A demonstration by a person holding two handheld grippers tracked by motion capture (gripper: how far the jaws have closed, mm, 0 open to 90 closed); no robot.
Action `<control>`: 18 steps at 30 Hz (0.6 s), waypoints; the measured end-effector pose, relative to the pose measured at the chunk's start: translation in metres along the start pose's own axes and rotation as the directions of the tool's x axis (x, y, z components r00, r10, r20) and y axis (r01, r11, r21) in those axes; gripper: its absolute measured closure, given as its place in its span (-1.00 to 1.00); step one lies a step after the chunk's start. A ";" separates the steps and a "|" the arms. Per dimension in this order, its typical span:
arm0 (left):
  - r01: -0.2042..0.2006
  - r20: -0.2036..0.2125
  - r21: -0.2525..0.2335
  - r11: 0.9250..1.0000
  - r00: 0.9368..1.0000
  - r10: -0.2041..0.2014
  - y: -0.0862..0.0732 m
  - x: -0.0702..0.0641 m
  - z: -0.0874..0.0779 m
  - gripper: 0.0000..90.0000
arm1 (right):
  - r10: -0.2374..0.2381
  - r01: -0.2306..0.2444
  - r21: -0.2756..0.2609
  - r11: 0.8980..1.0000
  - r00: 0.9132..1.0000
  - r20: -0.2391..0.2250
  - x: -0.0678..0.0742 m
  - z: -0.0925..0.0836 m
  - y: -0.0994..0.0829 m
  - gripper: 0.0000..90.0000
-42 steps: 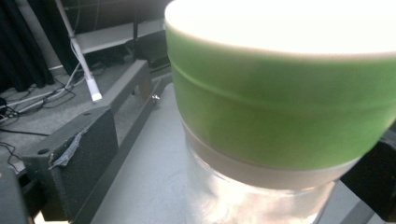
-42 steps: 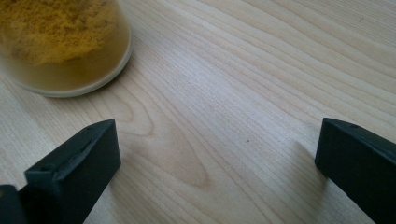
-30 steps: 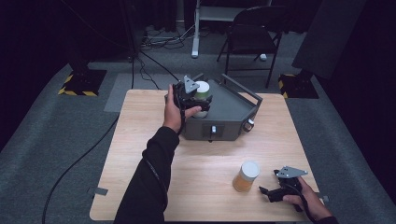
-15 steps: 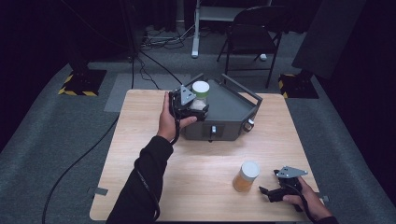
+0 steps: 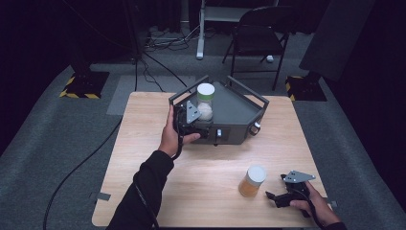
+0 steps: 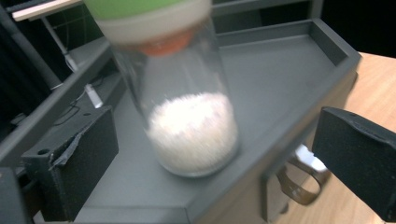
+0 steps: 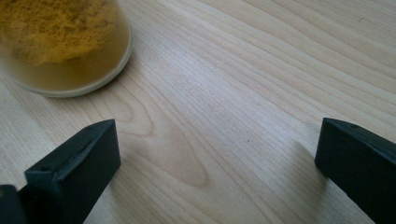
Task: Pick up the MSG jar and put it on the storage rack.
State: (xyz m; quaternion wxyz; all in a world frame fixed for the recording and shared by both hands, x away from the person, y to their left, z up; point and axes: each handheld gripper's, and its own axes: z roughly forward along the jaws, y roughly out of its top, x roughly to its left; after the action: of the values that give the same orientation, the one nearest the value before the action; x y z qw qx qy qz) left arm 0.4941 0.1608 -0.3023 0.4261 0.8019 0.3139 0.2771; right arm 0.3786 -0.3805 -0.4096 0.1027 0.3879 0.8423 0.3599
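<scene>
Wooden table, white jar motion-blurred

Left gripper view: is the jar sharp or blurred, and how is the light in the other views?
Left gripper view: jar blurred, lid most. Right gripper view: table grain sharp, soft jaw shadows. High view: table lit, surroundings dark.

The right gripper, jaws wide apart, hovers low over the table; a jar of yellow powder stands beyond its left jaw.
</scene>
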 end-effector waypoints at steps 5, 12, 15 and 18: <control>-0.022 0.022 0.016 1.000 1.000 0.022 -0.011 -0.006 -0.003 -0.99 | 0.000 0.000 0.000 1.000 1.000 0.000 0.000 0.000 0.000 -1.00; -0.064 0.036 0.037 0.997 0.997 0.062 -0.020 -0.015 -0.007 -0.99 | 0.000 0.000 0.000 1.000 1.000 0.000 0.000 0.000 0.000 -1.00; -0.079 0.045 0.047 0.996 0.996 0.076 -0.025 -0.020 -0.008 -0.99 | 0.000 0.000 0.000 1.000 1.000 0.000 0.000 0.000 0.000 -1.00; -0.100 0.053 0.061 0.993 0.994 0.097 -0.029 -0.024 -0.009 -0.99 | 0.000 0.000 0.000 1.000 1.000 0.000 0.000 0.000 0.000 -1.00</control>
State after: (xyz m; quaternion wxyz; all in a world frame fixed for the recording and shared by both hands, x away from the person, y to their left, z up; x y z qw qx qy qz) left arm 0.4645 0.1599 -0.3273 0.3938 0.8362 0.2721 0.2675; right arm 0.3786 -0.3805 -0.4096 0.1027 0.3879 0.8423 0.3598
